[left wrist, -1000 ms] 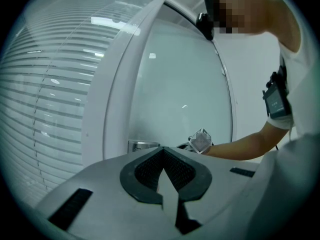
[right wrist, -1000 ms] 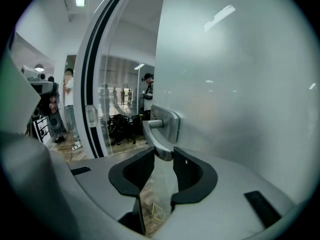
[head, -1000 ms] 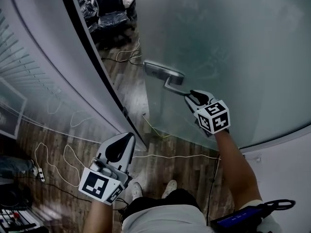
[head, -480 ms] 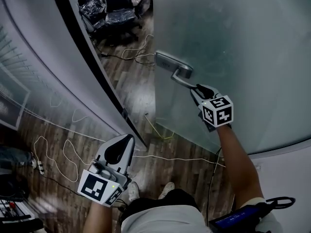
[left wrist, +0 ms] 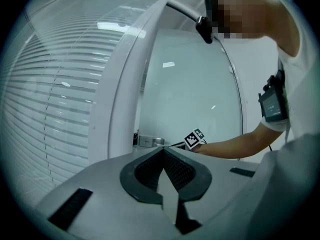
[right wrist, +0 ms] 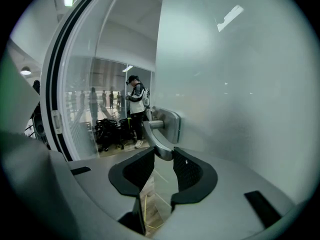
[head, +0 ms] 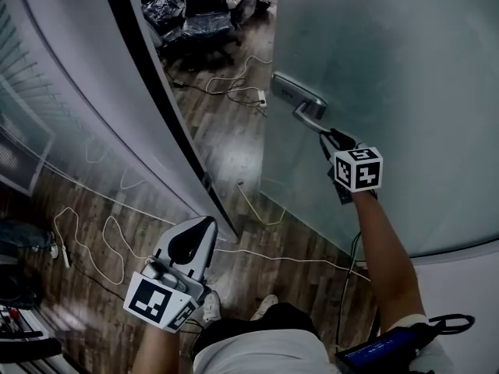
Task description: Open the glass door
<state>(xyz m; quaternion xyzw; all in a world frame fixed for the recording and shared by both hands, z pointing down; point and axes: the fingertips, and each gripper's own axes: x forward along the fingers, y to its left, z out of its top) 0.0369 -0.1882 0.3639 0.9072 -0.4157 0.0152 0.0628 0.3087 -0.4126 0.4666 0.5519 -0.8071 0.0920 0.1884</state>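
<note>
The frosted glass door (head: 405,68) stands partly open, with its metal lever handle (head: 306,114) near its free edge. My right gripper (head: 331,140) is shut on the end of that lever; in the right gripper view the handle (right wrist: 159,141) sits clamped between the two black pads of the right gripper (right wrist: 163,159). My left gripper (head: 195,232) hangs low at the left, away from the door, shut with nothing in it. The left gripper view shows the left gripper (left wrist: 164,151) with its tips touching, and the handle plate (left wrist: 147,141) far beyond.
A dark door frame post (head: 156,107) borders the gap on the left, beside a curved glass wall (head: 70,92). Cables (head: 109,240) trail over the wooden floor. Office chairs (head: 203,6) and a standing person (right wrist: 136,109) are beyond the doorway.
The door has swung further open, and the gap at the frame is wider. My right gripper went with the handle to the right. The left gripper has stayed put.
</note>
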